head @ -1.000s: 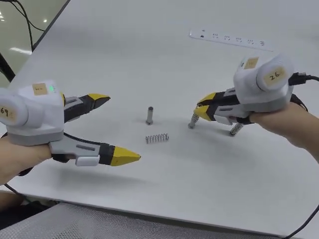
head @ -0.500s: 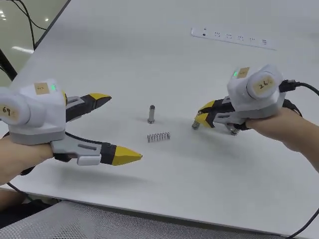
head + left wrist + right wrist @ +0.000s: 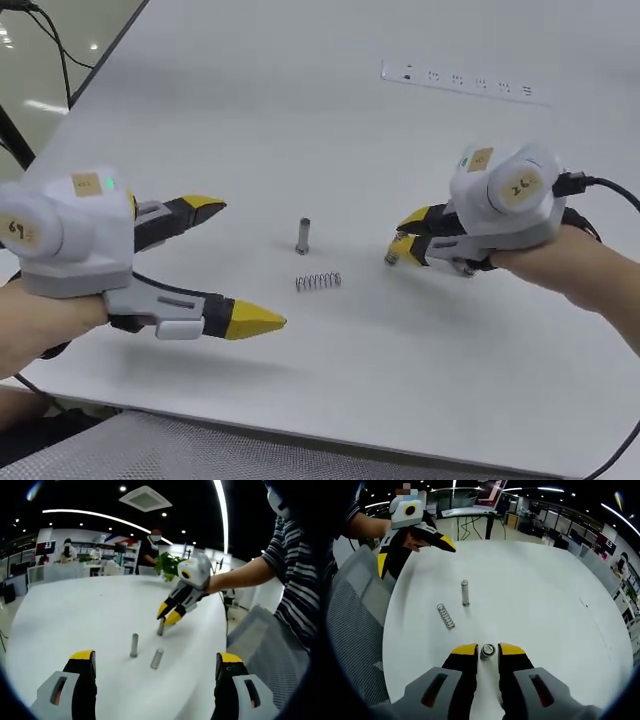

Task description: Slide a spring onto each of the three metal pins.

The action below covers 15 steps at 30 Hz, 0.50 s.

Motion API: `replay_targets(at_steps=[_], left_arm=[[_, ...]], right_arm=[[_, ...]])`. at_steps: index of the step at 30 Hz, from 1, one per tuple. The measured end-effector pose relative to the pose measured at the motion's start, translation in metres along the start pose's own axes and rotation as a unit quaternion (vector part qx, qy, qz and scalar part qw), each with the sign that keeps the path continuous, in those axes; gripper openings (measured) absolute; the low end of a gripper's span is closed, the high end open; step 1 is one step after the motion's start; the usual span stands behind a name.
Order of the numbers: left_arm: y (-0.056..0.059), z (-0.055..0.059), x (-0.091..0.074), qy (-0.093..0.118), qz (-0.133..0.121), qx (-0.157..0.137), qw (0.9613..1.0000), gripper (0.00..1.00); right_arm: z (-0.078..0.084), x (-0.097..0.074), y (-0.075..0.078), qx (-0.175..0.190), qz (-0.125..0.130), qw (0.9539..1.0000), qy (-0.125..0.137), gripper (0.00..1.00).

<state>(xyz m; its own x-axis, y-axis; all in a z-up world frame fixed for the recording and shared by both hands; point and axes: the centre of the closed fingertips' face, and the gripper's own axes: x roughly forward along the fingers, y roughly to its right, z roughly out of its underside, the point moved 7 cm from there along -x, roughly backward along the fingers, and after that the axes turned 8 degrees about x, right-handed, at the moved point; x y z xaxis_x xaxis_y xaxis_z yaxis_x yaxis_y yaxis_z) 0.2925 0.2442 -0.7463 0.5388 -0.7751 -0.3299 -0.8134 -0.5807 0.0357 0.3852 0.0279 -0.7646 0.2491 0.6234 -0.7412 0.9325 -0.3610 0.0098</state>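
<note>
A bare metal pin (image 3: 303,235) stands upright mid-table, and a loose spring (image 3: 318,282) lies just in front of it. My right gripper (image 3: 402,236) is low over a pin with a spring on it (image 3: 391,257). Seen from the right gripper view, its yellow tips (image 3: 488,651) close narrowly around that pin's top (image 3: 486,651). Another sprung pin (image 3: 466,268) is mostly hidden under the right gripper's body. My left gripper (image 3: 235,262) hovers wide open at the left, holding nothing. From the left gripper view, the bare pin (image 3: 134,645) and the loose spring (image 3: 157,658) lie ahead.
A white power strip (image 3: 465,83) lies at the far side of the white table (image 3: 300,120). The table's near edge runs along the bottom, with a grey mesh chair (image 3: 150,445) below it. Cables hang at the far left corner.
My right gripper has dropped lower over the pin, and the spring that stood tall and tilted there now sits lower. The left gripper has stayed put and open.
</note>
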Motion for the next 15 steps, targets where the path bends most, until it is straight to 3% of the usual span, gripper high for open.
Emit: replay_targets(at_steps=[3, 15], left_arm=[[-0.001, -0.001, -0.001, 0.000, -0.001, 0.001, 1.0000, 0.97], [-0.002, -0.005, 0.001, -0.002, 0.001, 0.006, 1.0000, 0.98]], right_arm=[[-0.002, -0.004, 0.000, 0.000, 0.003, 1.0000, 0.007, 0.13], [-0.009, -0.025, 0.000, 0.069, 0.001, 0.9950, 0.072, 0.22]])
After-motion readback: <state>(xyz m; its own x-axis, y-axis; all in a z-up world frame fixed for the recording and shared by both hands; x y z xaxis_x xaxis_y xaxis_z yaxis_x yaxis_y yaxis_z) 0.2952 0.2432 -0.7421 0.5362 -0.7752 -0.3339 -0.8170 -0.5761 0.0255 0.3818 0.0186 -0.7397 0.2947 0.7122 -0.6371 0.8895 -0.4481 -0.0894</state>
